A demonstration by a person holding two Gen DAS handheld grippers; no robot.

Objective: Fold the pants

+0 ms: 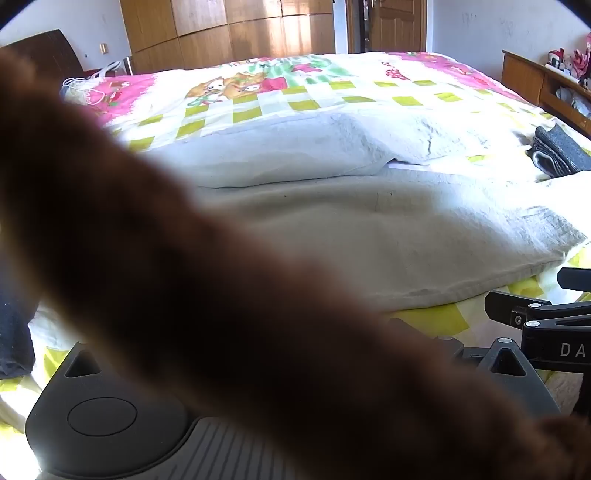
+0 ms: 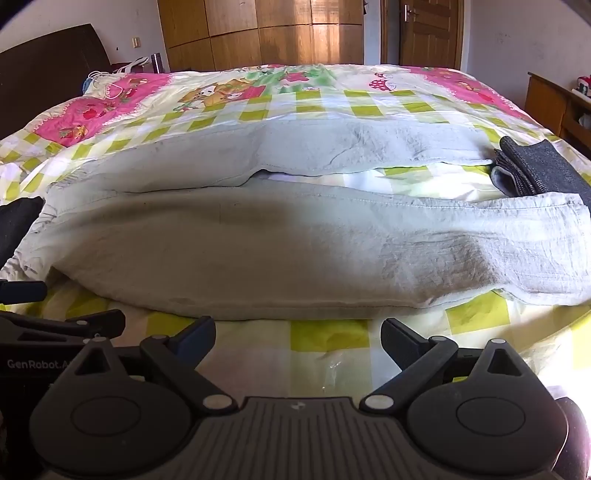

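Pants (image 2: 295, 236) flat on bed (image 2: 325, 336), unfolded

The pants (image 2: 280, 251) are pale, soft cloth, a bit rough and crinkly. The bed cover (image 2: 325, 99) is smooth printed cloth. The right gripper (image 2: 297, 341) is dull black plastic with small shiny metal pins. The wardrobe (image 2: 266, 33) is glossy brown wood.

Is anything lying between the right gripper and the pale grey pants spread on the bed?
Nothing visible. Only bare checked bedsheet separates the open right gripper from the near edge of the pale grey pants. The folded dark grey garment sits off to the right, clear of that path.
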